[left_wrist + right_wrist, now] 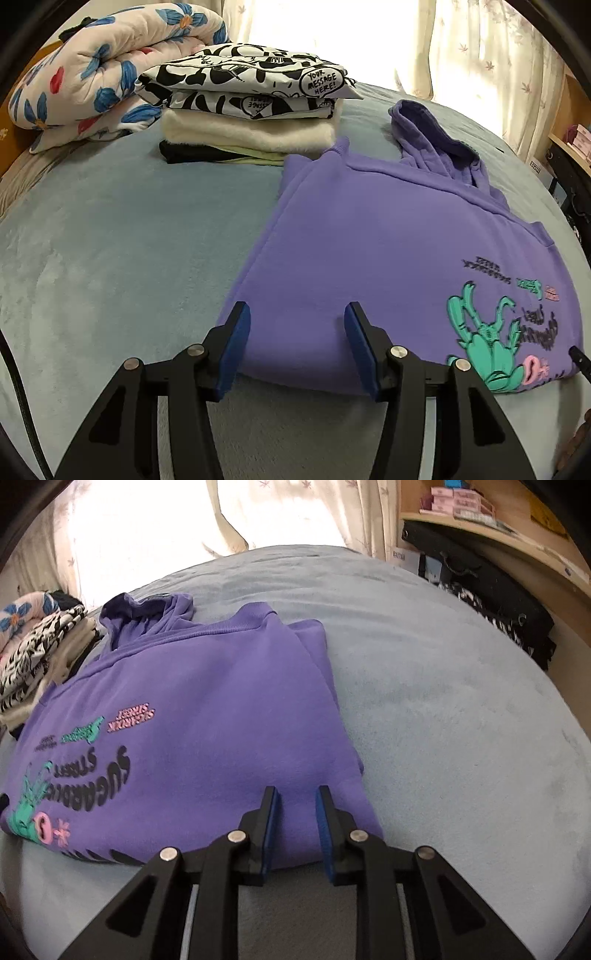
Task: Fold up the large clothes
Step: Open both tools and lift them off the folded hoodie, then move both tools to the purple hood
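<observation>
A purple hoodie [369, 240] lies partly folded on a bed covered by a pale blue blanket [110, 240], its printed back facing up and its hood [436, 140] bunched at the far end, toward 12 o'clock in the left wrist view. Both sides are turned in, so the long edges run straight from the near hem to the shoulders.

The left gripper [297, 314] hangs over the hoodie's near hem at about 6 o'clock, its jaws apart and astride the left corner region; the blue pads stand clear of the cloth, pressing nothing. The right gripper [297, 794] sits over the near right corner of the hoodie [203, 709], its jaws narrower but with a plain gap between the pads, and no cloth pinched in that gap as far as can be seen.

At 11 o'clock from the left gripper, a stack of folded clothes [251, 110] stands just beside the hoodie's far left corner, with a rolled floral quilt [92, 74] behind it at 10 o'clock. Open blanket stretches wide at 9 o'clock of the hoodie, and in the right wrist view from 1 to 4 o'clock, up to a wooden shelf [498, 535] and dark bags [498, 602] past the bed's edge. Curtains [480, 55] hang beyond the far edge.
</observation>
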`<state>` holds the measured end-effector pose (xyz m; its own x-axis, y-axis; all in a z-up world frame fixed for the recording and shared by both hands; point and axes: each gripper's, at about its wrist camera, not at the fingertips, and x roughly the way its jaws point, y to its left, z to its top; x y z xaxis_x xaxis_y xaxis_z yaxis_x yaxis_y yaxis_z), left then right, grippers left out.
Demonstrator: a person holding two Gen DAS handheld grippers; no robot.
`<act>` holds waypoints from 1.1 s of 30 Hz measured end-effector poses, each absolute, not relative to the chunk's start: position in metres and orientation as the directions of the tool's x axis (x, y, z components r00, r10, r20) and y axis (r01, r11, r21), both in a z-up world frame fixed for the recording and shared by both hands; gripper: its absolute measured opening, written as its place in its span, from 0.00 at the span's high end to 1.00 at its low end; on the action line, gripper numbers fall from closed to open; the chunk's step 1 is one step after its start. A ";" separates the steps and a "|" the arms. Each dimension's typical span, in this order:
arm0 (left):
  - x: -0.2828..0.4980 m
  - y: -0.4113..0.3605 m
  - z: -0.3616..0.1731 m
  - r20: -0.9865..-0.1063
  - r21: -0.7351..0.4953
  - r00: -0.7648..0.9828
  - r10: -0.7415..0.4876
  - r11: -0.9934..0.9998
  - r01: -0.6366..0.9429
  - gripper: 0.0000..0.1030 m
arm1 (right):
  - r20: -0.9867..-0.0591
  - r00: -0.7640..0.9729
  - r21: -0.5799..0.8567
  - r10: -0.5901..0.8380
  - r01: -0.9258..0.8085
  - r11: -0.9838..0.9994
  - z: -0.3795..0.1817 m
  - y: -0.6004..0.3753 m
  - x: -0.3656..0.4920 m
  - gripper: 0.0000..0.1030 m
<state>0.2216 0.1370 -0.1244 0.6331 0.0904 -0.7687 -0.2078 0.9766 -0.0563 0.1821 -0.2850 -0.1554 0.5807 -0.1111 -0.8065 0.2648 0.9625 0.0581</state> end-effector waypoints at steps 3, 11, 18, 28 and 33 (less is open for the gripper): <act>0.223 0.130 -0.114 -0.778 -0.034 0.619 0.104 0.978 -0.208 0.50 | -0.820 0.569 0.113 -0.060 0.263 0.958 -0.148 -0.282 0.182 0.79; 0.231 0.106 -0.081 -0.794 0.013 0.601 0.090 0.991 -0.132 0.50 | -0.854 0.520 0.122 0.019 0.164 0.979 -0.134 -0.242 0.191 0.79; 0.262 0.092 -0.029 -0.782 -0.003 0.623 -0.009 1.000 0.011 0.50 | -0.852 0.519 0.099 0.069 0.030 0.995 -0.097 -0.209 0.221 0.79; 0.367 0.063 0.052 -0.746 0.061 0.664 -0.051 0.988 0.145 0.41 | -0.739 0.668 0.063 0.089 -0.062 0.996 0.026 -0.202 0.327 0.65; 0.459 0.054 0.058 -0.765 0.087 0.643 -0.015 0.988 0.127 0.41 | -0.751 0.655 0.073 0.085 -0.044 0.996 0.045 -0.199 0.411 0.58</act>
<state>0.4590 0.0535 0.0583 0.6435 -0.0154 -0.7653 0.1268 0.9881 0.0867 0.4115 -0.1995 0.0448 0.6545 0.0845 -0.7513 -0.0444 0.9963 0.0734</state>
